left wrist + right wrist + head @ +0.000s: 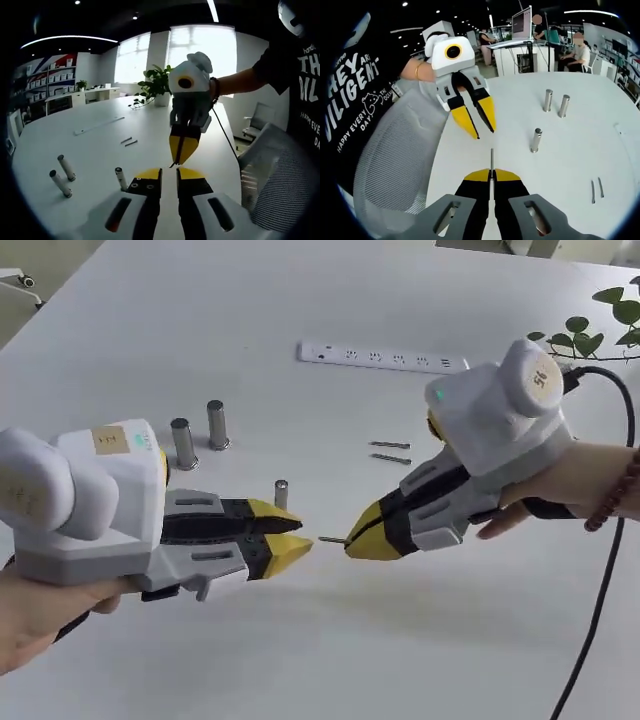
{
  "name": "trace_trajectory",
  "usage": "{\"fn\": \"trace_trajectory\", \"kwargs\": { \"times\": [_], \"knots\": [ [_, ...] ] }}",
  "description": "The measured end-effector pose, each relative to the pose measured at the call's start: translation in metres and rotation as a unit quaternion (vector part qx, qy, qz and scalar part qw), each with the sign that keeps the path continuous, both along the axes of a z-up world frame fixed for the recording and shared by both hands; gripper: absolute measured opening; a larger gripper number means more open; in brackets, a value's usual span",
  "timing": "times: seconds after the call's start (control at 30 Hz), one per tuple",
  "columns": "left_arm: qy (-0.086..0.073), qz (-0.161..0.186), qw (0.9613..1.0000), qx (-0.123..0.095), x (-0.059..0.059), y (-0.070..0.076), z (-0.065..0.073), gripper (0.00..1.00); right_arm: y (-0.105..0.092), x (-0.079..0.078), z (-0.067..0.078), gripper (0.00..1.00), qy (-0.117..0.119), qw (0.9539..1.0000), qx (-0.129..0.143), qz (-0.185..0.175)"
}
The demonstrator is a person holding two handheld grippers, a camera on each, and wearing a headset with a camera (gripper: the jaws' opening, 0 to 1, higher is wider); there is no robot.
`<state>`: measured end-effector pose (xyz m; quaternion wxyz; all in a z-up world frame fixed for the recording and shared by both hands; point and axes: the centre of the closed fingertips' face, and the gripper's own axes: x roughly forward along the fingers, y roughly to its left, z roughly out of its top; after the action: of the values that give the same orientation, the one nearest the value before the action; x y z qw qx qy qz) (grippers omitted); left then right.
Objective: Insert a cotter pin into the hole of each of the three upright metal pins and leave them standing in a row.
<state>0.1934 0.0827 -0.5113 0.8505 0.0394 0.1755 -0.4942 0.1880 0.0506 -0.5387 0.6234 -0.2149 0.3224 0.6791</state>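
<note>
head view: my left gripper (297, 532), a white body with black jaws and yellow tips, has its jaws parted with nothing between them. my right gripper (349, 539) faces it tip to tip, pinched shut on a thin grey cotter pin (331, 539) that pokes toward the left tips, above the smooth white table (300, 300). three metal pins (217, 425), dull silver cylinders, stand upright on the table: two close together, the third nearer my left jaws. two spare cotter pins (389, 445) lie side by side near the right gripper. a long white power strip (385, 357) lies beyond them.

left gripper view: my left gripper (169, 174) shows a narrow gap between its yellow tips. the right gripper (180, 156) points down at them, the cotter pin (173, 163) at its tip. the metal pins (121, 178) stand to the left.

right gripper view: my right gripper (491, 174) is clamped on the cotter pin (491, 159), which sticks straight out. the left gripper (484, 132) spreads its jaws in a v just beyond. the metal pins (536, 140) stand to the right, the spare cotter pins (593, 192) lie flat nearby, and a grey mesh chair (395, 160) is at left.
</note>
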Motion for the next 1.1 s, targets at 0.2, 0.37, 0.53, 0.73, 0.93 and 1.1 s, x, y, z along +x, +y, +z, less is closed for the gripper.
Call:
{"fn": "trace_trajectory", "kwargs": {
  "times": [0.2, 0.37, 0.53, 0.73, 0.93, 1.1],
  "knots": [
    [-0.025, 0.042, 0.9985, 0.023, 0.017, 0.013, -0.009, 0.14, 0.004, 0.018, -0.005, 0.0, -0.03, 0.9995, -0.008, -0.012],
    [-0.022, 0.075, 0.9966, 0.027, 0.031, 0.022, -0.019, 0.17, 0.007, 0.03, -0.008, 0.0, -0.035, 0.999, -0.014, -0.025],
    [-0.021, 0.104, 0.9939, 0.031, 0.045, 0.028, -0.03, 0.17, 0.006, 0.039, -0.018, 0.0, -0.044, 0.9979, -0.038, -0.028],
    [-0.015, 0.123, 0.9915, 0.039, 0.056, 0.03, -0.043, 0.17, 0.007, 0.05, -0.026, 0.0, -0.046, 0.9974, -0.044, -0.032],
    [-0.01, 0.135, 0.9899, 0.041, 0.066, 0.026, -0.053, 0.17, 0.012, 0.054, -0.028, 0.0, -0.05, 0.9972, -0.045, -0.032],
    [-0.007, 0.134, 0.9898, 0.048, 0.071, 0.021, -0.06, 0.17, 0.015, 0.06, -0.03, 0.0, -0.048, 0.9971, -0.046, -0.037]
  ]
}}
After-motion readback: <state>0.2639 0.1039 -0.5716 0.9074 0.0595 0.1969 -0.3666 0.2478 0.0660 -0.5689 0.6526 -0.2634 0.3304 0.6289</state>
